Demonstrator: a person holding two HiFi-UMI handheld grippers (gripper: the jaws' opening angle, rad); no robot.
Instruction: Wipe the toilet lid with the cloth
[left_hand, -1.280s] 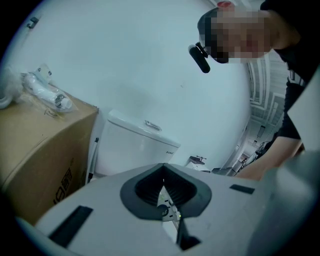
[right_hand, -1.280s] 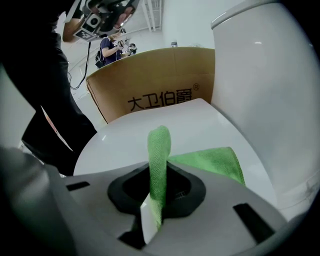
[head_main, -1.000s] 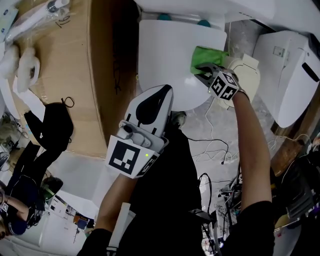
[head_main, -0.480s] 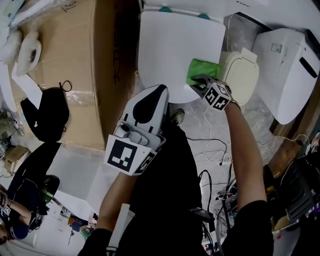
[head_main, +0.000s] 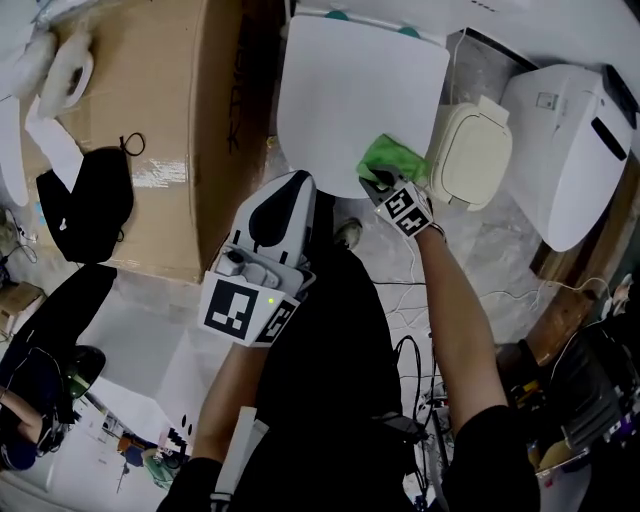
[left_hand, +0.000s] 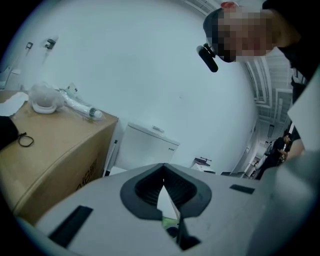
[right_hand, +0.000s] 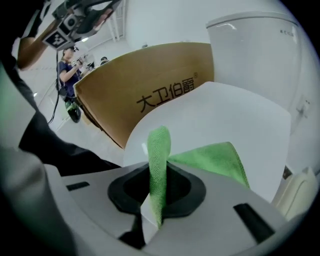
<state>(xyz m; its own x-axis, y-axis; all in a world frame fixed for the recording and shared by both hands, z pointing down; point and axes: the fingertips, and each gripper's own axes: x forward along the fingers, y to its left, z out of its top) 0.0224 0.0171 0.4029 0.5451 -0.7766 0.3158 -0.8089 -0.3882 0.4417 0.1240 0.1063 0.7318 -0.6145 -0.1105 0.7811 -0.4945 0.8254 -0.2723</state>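
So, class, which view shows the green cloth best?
Right gripper view: the cloth is close up, pinched in the right gripper. Head view shows it small on the toilet lid; left gripper view misses it.

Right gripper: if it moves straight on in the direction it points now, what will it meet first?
The right gripper is shut on the green microfibre cloth; just ahead lies the white plastic toilet lid. It would probably press into that first, though its tilt is unclear.
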